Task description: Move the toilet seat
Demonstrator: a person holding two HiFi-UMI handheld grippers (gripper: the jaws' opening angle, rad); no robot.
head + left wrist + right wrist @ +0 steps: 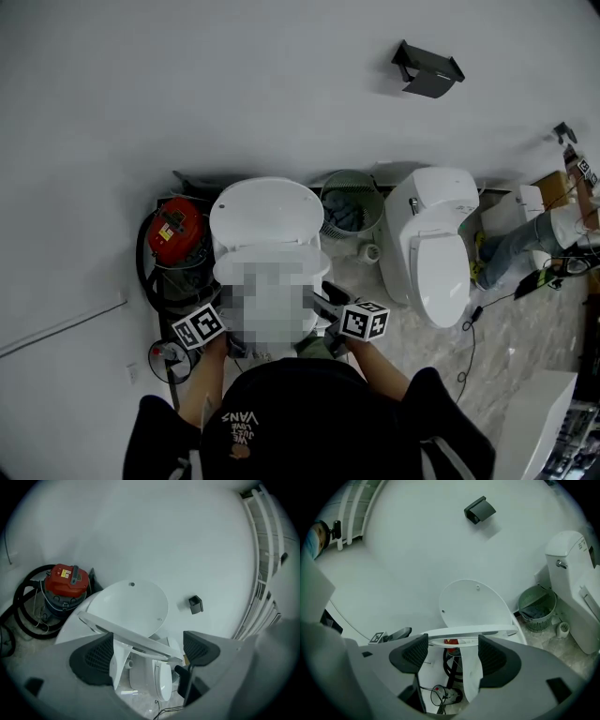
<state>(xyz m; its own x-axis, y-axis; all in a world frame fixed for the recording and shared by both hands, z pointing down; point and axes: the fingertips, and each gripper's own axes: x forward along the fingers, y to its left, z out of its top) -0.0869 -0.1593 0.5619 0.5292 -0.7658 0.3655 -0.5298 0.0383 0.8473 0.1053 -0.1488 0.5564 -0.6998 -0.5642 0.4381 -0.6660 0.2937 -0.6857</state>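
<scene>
A white toilet stands against the wall with its lid (pixel 267 211) up. The seat (pixel 131 637) is part raised and shows edge-on as a thin white ring in both gripper views. In the head view a mosaic patch covers most of the bowl. My left gripper (pixel 147 648) is at the bowl's front left, its jaws wide apart. The seat's edge runs across the gap, and no pad presses on it. My right gripper (pixel 452 651) is at the front right, also open. The seat (pixel 468 632) lies just past its fingertips, below the lid (pixel 473 604).
A red vacuum cleaner (pixel 176 230) with a black hose stands left of the toilet. A green wastebasket (pixel 350 211) and a second toilet (pixel 436 244) are on the right. A black holder (pixel 427 68) hangs on the wall. Another person's leg (pixel 525 244) and cables are at the far right.
</scene>
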